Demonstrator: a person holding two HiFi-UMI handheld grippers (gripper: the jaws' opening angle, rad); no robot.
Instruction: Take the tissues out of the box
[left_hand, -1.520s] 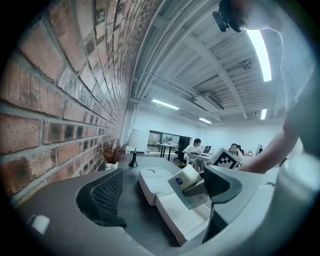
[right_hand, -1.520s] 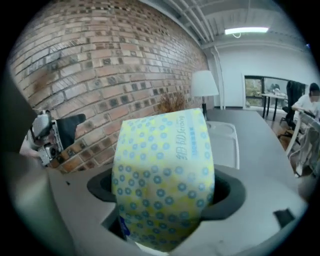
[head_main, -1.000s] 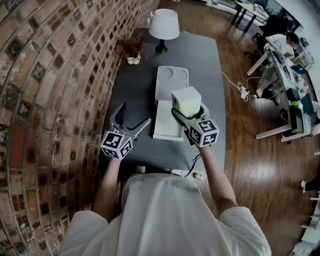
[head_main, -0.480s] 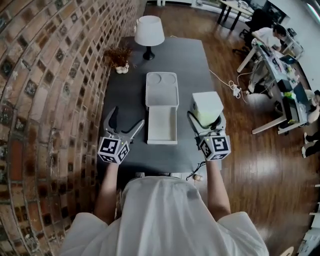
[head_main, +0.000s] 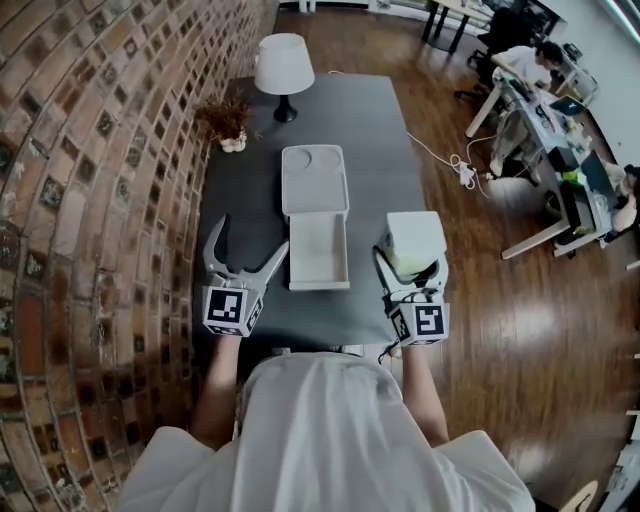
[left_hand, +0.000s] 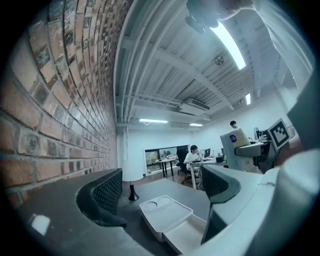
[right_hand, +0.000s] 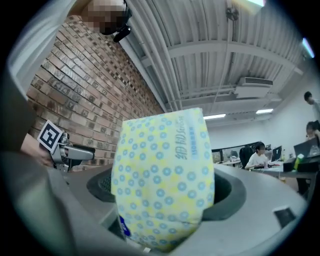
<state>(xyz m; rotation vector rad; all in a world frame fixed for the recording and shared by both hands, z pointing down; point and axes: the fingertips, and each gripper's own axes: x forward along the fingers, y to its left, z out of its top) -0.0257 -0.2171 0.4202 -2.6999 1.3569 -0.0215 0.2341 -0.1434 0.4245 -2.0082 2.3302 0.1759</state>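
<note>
The right tongs (right_hand: 162, 192) are about half open and have the tissue pack (right_hand: 162, 175) between them. Both pads touch the sides of the pack, and the tongs are opening a little right now. The pack is soft and puffy. It is yellow with lots of small blue rings on it. There is a line of blue writing near its top, but I cannot read it. A dark blue label peeks out at the bottom of the pack, and I cannot read that one either.

The pack is out of the box (head_main: 318, 255). It is by the right edge of the desk (head_main: 375, 130), close to the near right corner. I cannot tell if it sits on the desk or hangs just over it.

The left tongs (head_main: 248, 245) are wide open and hold nothing. They are over the left side of the desk, near the front edge.

The white box lies open in the middle of the desk, between the two tongs. A lamp (head_main: 280, 62) stands at the far edge.
</note>
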